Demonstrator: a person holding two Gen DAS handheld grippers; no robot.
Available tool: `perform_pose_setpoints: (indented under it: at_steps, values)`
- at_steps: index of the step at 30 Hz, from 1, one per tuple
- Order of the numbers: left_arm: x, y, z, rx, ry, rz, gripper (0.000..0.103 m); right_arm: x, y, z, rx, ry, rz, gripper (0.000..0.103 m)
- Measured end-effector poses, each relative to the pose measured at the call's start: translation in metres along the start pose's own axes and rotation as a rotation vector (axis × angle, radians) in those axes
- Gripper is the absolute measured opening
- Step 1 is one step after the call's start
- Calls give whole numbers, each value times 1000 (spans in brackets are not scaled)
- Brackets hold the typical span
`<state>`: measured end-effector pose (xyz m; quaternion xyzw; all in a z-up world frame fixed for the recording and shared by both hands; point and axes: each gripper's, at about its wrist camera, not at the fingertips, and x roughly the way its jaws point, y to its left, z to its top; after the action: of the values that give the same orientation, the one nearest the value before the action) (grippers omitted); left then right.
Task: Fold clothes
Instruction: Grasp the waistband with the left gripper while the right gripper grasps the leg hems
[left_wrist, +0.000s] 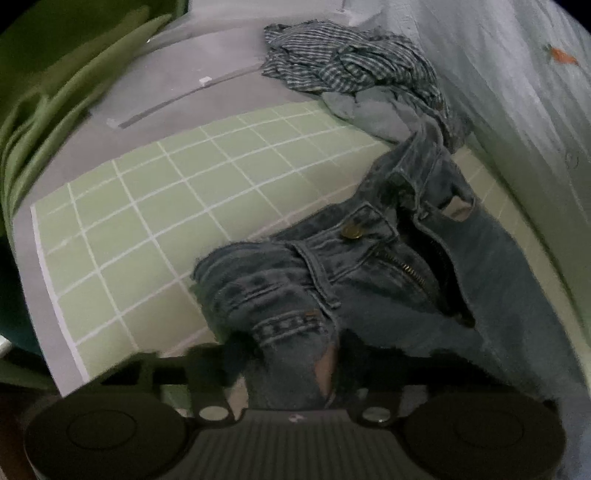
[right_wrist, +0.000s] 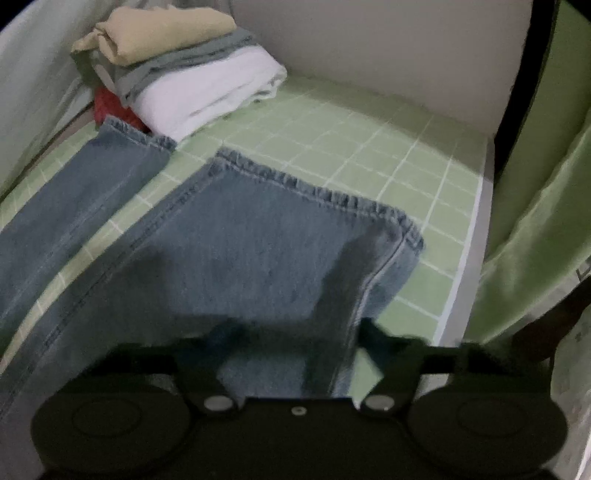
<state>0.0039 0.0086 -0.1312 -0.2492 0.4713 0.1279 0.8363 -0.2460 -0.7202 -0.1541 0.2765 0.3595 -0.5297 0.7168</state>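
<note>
Left gripper (left_wrist: 291, 354) is clamping the waistband end of the jeans (left_wrist: 388, 266) — denim is bunching up between the fingers, zipper and button lying just ahead. Right gripper (right_wrist: 295, 332) is sitting over the near leg's hem (right_wrist: 314, 192), fingers partly apart; grip can't be confirmed. Jeans are lying across the green grid mat (left_wrist: 147, 206), the legs reaching toward the folded stack (right_wrist: 184, 74).

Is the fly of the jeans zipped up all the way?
No. In the left wrist view the jeans lie with the fly gaping open, the brass zipper teeth exposed below the button.
</note>
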Motion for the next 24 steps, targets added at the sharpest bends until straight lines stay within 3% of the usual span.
perform_pose_setpoints:
  at_steps: [2,3,7,13,20,24]
  values:
    - [-2,1,0,-15,-3,-20,32,-2,4,1,-34,-8,-2,16]
    - [-3,-1,0,-6,-9,-19,30,-3,3,2,-45,-9,7,9]
    - [-15,-6,-3,16,-35,-13,23,-8,-8,3,9,-7,53,6]
    - [-47,11,-10,55,-96,15,22,-31,-33,-10,79,-3,106,5]
    - [-76,51,-31,-48,-114,60,22,-41,-55,-20,192,15,190,6]
    - [-99,40,-31,-37,-172,28,21,-59,-52,-3,255,-30,275,6]
